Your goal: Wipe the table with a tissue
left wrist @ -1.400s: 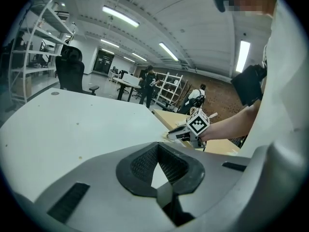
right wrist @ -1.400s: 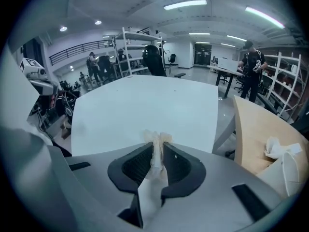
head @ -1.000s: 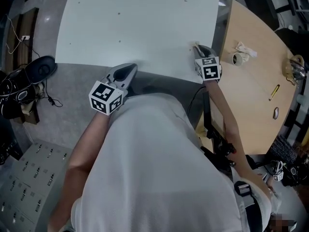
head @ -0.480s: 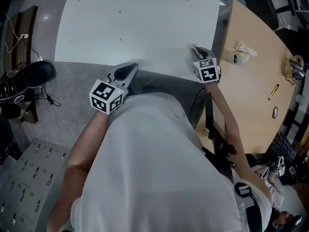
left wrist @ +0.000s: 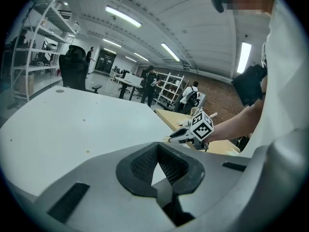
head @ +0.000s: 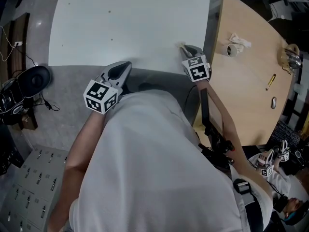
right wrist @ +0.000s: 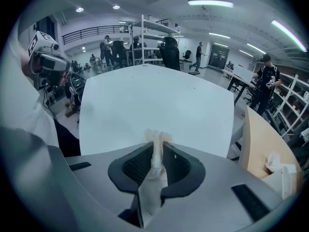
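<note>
right gripper [head: 184, 47] sits over the white bench's [head: 130, 18] near edge, close to its right corner, fingers pinching a twisted tissue [right wrist: 156, 146]. left gripper [head: 125, 65] hangs at the same edge, fingers pressed together. a wooden bench [head: 241, 86] stands just beside the corner.

The table [head: 130, 23] is plain white. To its right, the second table [head: 246, 81] is light tan wood. The left gripper [head: 127, 64] and the right gripper [head: 185, 48] are grey with black textured pads [right wrist: 137, 165] and black-and-white square markers. The tissue [right wrist: 155, 151] is off-white. The floor [head: 72, 95] is grey.
</note>
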Demonstrator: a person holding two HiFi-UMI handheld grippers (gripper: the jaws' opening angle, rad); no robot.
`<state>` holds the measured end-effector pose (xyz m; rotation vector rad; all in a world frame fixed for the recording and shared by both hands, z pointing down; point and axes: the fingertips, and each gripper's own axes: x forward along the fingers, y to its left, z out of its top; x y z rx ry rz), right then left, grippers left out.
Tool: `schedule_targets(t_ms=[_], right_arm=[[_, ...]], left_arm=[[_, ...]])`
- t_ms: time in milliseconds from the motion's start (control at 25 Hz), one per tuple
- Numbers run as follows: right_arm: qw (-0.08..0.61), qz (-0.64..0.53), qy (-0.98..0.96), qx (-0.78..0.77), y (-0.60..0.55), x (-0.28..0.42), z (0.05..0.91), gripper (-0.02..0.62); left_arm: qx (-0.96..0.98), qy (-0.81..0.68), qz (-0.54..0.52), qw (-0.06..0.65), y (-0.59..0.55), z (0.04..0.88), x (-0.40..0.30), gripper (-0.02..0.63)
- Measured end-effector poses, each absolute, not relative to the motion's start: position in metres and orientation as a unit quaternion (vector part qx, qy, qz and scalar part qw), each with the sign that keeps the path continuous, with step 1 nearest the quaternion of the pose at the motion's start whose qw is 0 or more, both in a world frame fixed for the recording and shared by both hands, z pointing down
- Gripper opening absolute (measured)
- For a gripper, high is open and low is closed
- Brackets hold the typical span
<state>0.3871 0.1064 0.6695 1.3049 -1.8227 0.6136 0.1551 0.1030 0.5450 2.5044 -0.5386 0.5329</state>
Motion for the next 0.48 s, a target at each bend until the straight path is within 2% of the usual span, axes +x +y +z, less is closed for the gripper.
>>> schedule_targets(t_ms=[480], right_arm=[[0.388,0.266,-0.751,0.463,0.127,0.352,0.671,0.066]], left_arm=[[0.926,-0.187,0.199,0.259,0.104,0.544,0.16,0.006]])
